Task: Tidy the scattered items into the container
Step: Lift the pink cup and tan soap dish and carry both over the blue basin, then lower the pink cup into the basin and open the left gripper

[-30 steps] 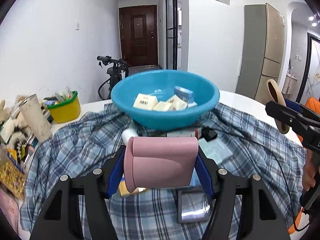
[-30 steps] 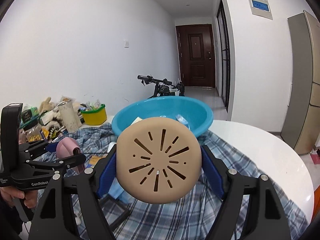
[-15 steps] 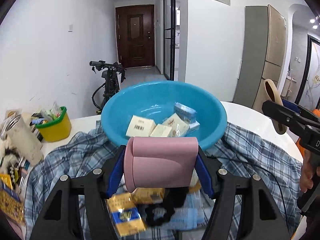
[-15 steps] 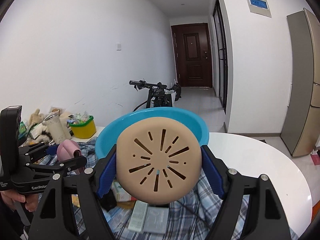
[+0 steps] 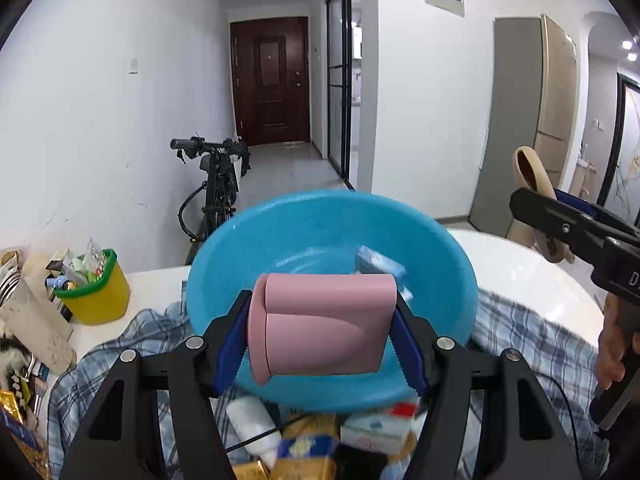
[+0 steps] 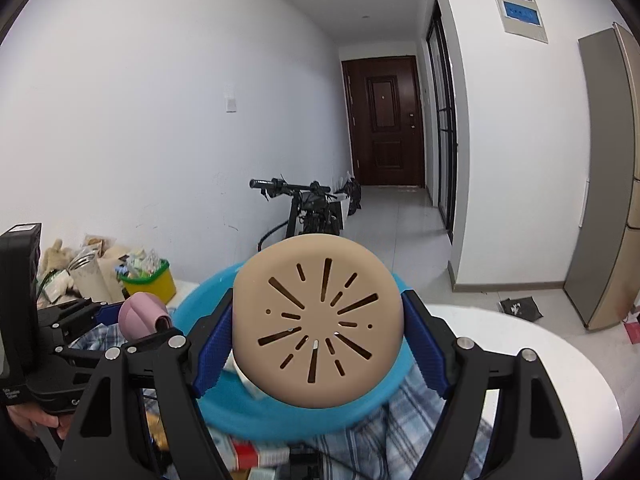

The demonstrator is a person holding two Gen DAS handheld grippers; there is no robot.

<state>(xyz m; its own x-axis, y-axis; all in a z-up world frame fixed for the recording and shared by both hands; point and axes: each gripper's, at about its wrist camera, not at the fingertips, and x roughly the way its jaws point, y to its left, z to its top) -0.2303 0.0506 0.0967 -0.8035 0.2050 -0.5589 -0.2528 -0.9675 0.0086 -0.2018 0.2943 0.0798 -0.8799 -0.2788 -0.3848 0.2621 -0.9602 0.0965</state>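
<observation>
The left gripper clamps a pink case in front of the blue bowl on the table. The right gripper clamps a tan slotted lid over the bowl's near rim. No label reads clearly

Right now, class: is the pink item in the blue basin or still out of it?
Out: the pink item is clamped in the left gripper, in front of the blue basin.
</observation>
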